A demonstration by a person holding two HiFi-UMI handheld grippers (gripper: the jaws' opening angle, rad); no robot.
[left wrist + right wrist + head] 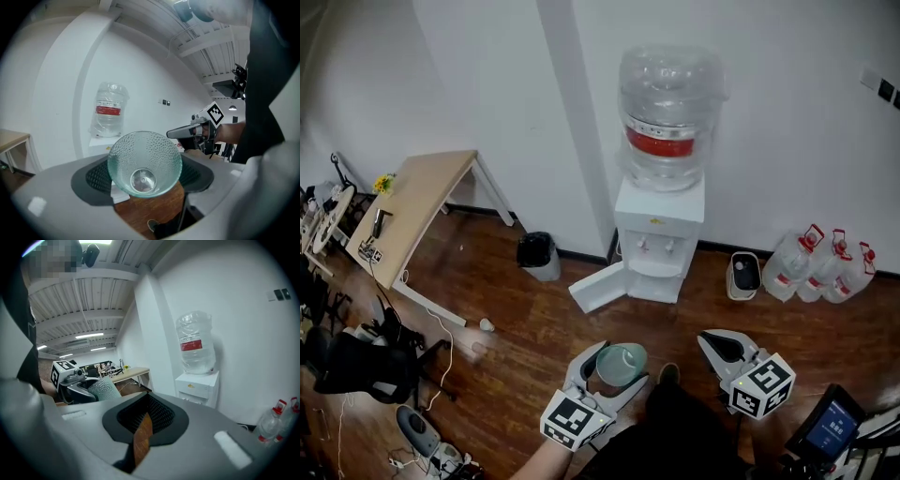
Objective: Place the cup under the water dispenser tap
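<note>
A clear dimpled glass cup [622, 364] sits between the jaws of my left gripper [621, 367], which is shut on it and holds it off the floor. In the left gripper view the cup [144, 162] faces me mouth first, gripped on both sides. The white water dispenser [661, 239] stands ahead against the wall with a big bottle [668, 117] on top, its taps [654, 246] well beyond the cup. My right gripper [712, 341] hovers to the right, jaws together and empty. In the right gripper view the dispenser [197, 380] is some way off.
The dispenser's lower door [598, 286] hangs open toward the left. A black bin [537, 251] stands left of it, a small white unit [743, 274] and several water jugs [820, 267] to its right. A wooden desk [412, 211] and a chair [347, 361] are at the left.
</note>
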